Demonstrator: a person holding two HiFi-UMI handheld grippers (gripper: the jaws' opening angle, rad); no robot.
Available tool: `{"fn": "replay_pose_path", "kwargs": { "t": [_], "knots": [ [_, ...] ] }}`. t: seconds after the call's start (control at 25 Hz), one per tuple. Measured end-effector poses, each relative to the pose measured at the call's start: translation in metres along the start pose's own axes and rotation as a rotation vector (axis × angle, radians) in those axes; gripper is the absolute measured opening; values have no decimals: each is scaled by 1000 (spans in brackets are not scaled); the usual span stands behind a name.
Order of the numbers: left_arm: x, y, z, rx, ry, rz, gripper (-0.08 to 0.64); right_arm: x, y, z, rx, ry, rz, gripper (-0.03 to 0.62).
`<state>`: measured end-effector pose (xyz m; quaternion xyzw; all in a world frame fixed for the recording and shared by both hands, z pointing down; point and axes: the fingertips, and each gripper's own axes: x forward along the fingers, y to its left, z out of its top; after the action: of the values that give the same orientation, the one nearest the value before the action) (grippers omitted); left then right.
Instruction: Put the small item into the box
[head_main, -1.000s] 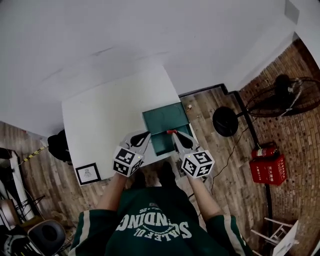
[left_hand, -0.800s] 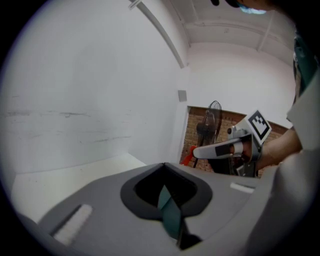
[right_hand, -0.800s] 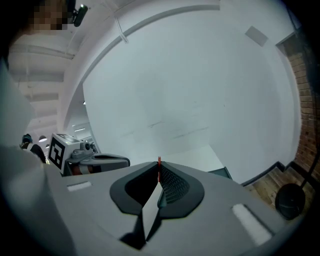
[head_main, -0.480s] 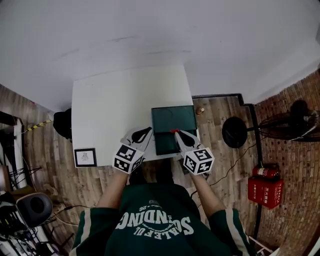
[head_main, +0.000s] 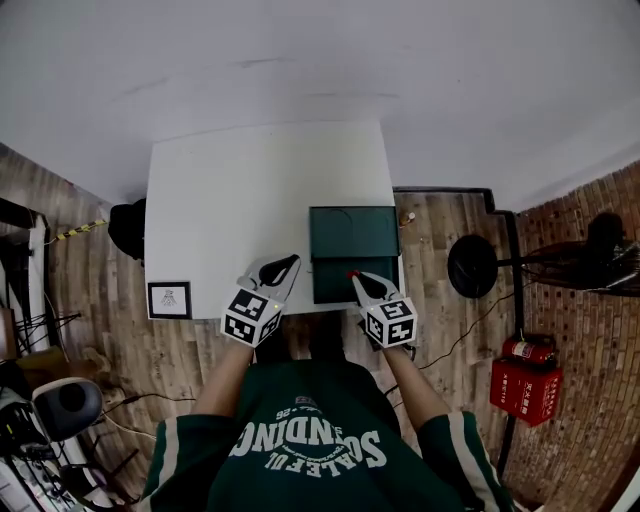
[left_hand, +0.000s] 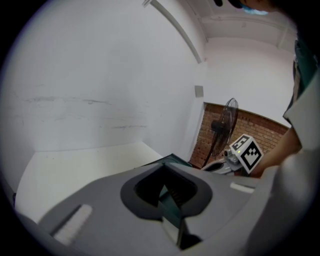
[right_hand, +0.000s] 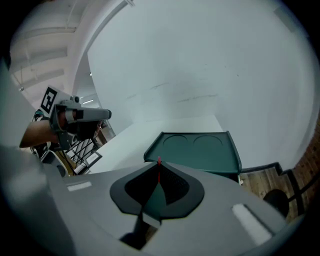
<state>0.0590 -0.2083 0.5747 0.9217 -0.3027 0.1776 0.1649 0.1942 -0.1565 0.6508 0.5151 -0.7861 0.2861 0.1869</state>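
Observation:
A dark green box (head_main: 352, 240) stands at the right near corner of the white table (head_main: 230, 210); in the right gripper view its top (right_hand: 195, 150) shows two round recesses. My right gripper (head_main: 353, 276) hovers over the box's near part, shut on a small thin red item (right_hand: 159, 162) that pokes out at the jaw tips. My left gripper (head_main: 284, 264) is just left of the box over the table's near edge, jaws together with nothing between them. In the left gripper view the left gripper (left_hand: 162, 169) points past the box corner (left_hand: 172, 161) toward the right gripper (left_hand: 235, 156).
On the wooden floor are a framed picture (head_main: 168, 299) left of the table, a black bag (head_main: 127, 228), a standing fan (head_main: 475, 265) and a red fire extinguisher box (head_main: 525, 385) at the right. A white wall lies beyond the table.
The head view has swung, so the table and box sit squarer in frame. Both grippers keep nearly the same places by the box; the right still holds the red item.

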Motion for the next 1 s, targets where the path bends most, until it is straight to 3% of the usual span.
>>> {"fn": "replay_pose_path", "kwargs": {
  "t": [0.28,0.64,1.0],
  "knots": [
    [-10,10,-10,-21,13,34,52,13,-23,-26,-99,120,-42,15],
    [-24,19,-22,-43,25,66,52,32,-35,-56,-366,335,-85,15],
    [-40,31,-27,-64,25,99,52,54,-31,-73,-413,420,-54,15]
  ]
}}
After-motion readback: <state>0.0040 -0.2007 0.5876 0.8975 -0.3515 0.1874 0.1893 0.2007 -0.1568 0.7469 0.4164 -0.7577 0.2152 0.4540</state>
